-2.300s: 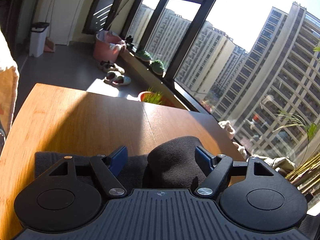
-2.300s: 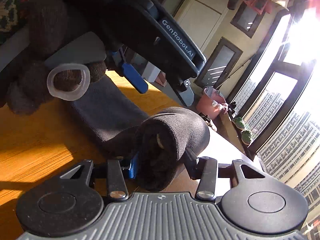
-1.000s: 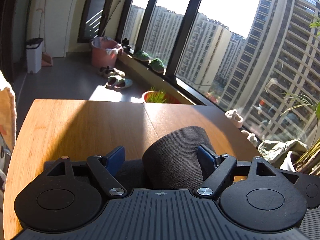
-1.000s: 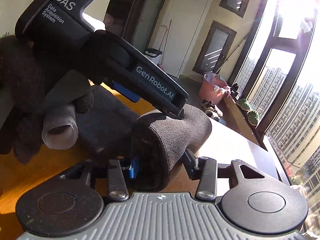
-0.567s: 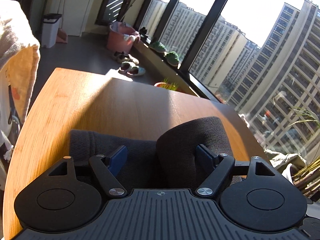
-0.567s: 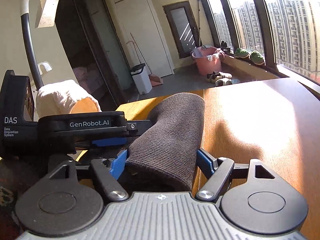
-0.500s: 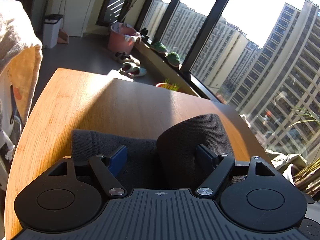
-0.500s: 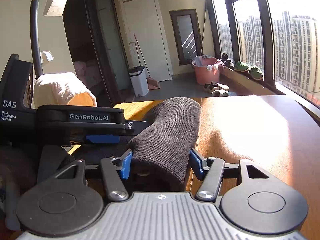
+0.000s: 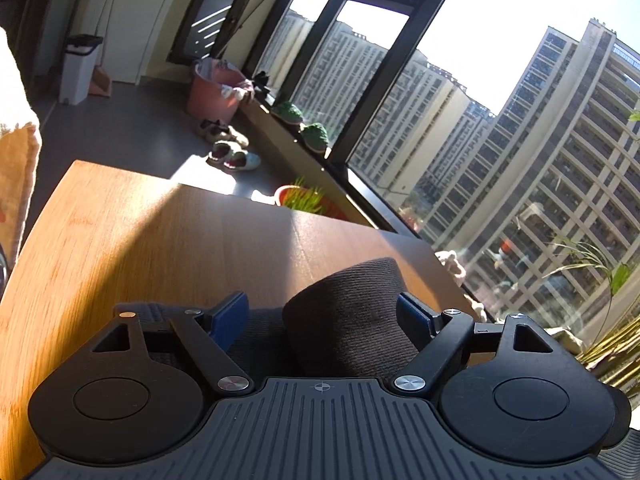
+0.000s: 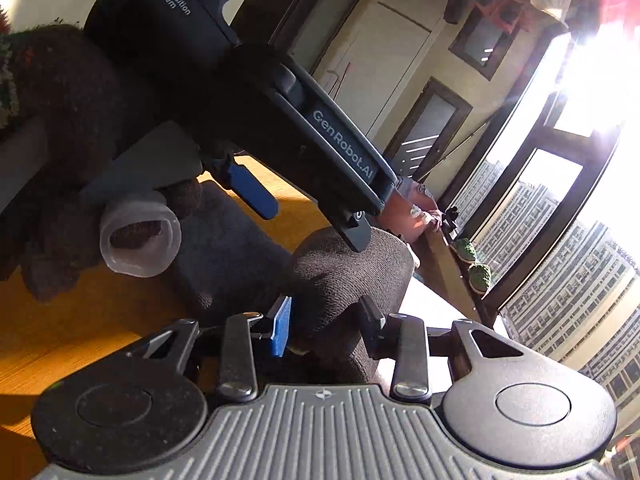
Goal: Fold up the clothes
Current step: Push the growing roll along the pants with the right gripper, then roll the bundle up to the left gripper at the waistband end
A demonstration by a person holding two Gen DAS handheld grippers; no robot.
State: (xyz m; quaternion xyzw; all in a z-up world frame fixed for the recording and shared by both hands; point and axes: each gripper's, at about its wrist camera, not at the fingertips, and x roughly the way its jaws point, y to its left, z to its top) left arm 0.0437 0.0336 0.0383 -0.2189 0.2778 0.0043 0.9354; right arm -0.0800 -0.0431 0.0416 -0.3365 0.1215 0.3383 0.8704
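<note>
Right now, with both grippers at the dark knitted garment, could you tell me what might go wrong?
The right gripper is closing on the raised fold of the dark grey knitted garment; a shallow bite could let it slip and unroll. The left gripper stands wide, not clamping, so the flat part may drag across the wooden table toward its window-side edge.

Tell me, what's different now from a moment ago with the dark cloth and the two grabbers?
The right gripper rolled over sideways, so its view tipped, and its jaws are closing on the raised fold of the dark cloth between them. The left gripper stayed wide around the same cloth, which still lies on the wooden table.
</note>
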